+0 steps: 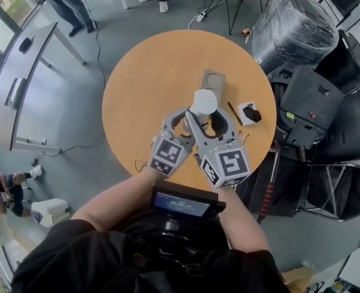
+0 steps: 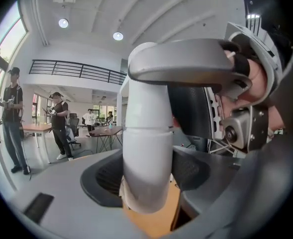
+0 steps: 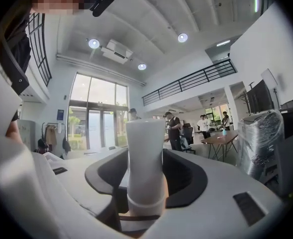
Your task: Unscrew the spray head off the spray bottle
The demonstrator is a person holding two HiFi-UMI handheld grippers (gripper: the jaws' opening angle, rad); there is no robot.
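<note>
So the spray bottle point(image 1: 204, 101) is standing upright roughly in the middle of the round wooden table point(image 1: 143, 72), a bit toward its right side, with both grippers closed in on it over the table's near half.

The left gripper point(image 2: 147, 175) has its jaws spread fairly wide. Both dark pads sit right against the fat white body with no gap I can spot, so I'd call that a proper clamp holding the bottle steady.

The right gripper point(image 3: 146, 178) is set narrower, with its pads hugging a slimmer white column that has a collar ring point(image 3: 145, 205) just under them. I reckon that column is the spray head point(image 3: 145, 143). It looks gripped too, with no daylight on either side.

In the left gripper view a pale arm also runs sideways off the top toward the other gripper. Honestly can't tell if that's the nozzle or just a gripper finger.

Progress-wise, as far as I can see the head is still on. The white parts line up as one stack and nothing loose is lying on the table. So the grab-both-ends part is sorted, and the twisting is either barely started or somewhere in the middle. No way to count turns from this. Still to do is finishing the unscrewing and lifting the head clear.
</note>
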